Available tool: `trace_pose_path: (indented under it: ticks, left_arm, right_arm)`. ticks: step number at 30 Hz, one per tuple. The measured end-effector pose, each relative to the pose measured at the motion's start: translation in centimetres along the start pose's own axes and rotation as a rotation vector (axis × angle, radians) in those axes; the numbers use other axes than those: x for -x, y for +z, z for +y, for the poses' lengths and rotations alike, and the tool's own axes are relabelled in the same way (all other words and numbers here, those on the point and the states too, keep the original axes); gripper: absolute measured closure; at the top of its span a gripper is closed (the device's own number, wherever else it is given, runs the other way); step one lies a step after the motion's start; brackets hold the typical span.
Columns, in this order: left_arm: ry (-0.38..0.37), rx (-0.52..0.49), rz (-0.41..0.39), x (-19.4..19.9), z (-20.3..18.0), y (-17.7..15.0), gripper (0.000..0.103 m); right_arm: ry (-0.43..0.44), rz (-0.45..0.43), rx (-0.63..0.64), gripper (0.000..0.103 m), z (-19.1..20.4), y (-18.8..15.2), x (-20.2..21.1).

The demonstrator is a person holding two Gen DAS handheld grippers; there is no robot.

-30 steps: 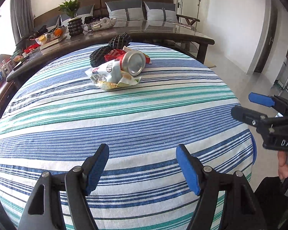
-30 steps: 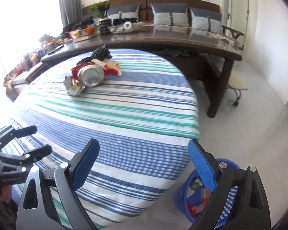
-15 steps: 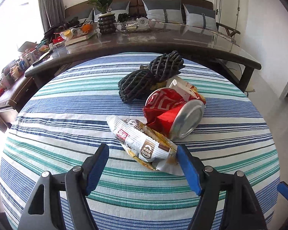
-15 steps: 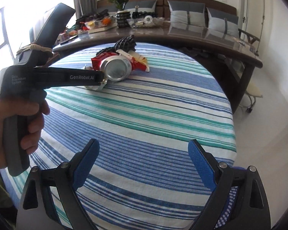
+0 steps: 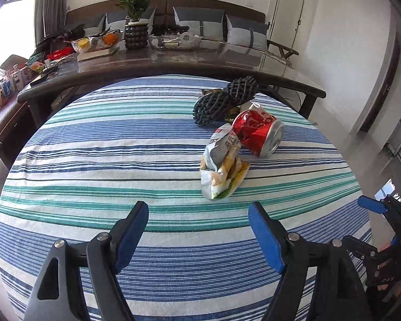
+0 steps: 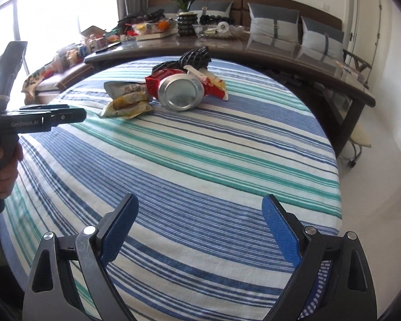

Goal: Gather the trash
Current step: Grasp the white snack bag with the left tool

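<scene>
A pile of trash lies on the striped tablecloth: a crumpled snack wrapper, a crushed red can and black netted foam sleeves. My left gripper is open and empty, a short way in front of the wrapper. My right gripper is open and empty, farther back over the cloth. In the right wrist view the wrapper, the can and a red and yellow packet lie ahead.
A long dark table with a plant, bowls and clutter stands behind, with a sofa beyond it. A blue basket shows under my right finger, beside the table's edge. White floor lies to the right.
My left gripper has pulled back and swung left, so the trash now lies farther ahead and to the right. My right gripper has moved in over the table toward the trash.
</scene>
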State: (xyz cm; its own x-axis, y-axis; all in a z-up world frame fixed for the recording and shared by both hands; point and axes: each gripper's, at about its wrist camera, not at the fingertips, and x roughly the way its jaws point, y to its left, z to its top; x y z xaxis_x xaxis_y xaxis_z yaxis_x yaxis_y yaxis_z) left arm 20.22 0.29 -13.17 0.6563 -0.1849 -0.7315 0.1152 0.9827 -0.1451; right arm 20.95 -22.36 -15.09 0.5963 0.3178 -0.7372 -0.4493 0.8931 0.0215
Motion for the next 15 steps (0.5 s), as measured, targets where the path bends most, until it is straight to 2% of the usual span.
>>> trace_pose_path:
  ticks: [2,3,5,9,14,15]
  left_arm:
    - [-0.048,-0.060,-0.002,-0.8,-1.4,1.1,0.021]
    - [-0.045,-0.103,0.014,-1.7,-1.8,1.8,0.017]
    - [0.016,-0.147,0.036,-3.7,-2.2,2.8,0.017]
    - [0.005,-0.141,0.083,-7.1,-1.5,3.8,0.017]
    - [-0.006,-0.180,0.099,-9.0,-1.8,3.8,0.017]
    - [-0.027,-0.181,0.107,-9.1,-1.8,3.8,0.019]
  right_arm:
    - [0.001,0.010,0.003,0.009,0.3,-0.2,-0.3]
    - [0.001,0.013,0.003,0.009,0.4,-0.3,-0.4]
    - [-0.001,0.014,0.002,0.009,0.4,-0.5,-0.5]
    - [-0.006,0.016,-0.002,0.009,0.2,-0.7,-0.4]
    - [-0.009,0.032,-0.015,0.009,-0.1,-0.8,-0.9]
    - [-0.009,0.038,-0.014,0.009,-0.2,-0.8,-1.1]
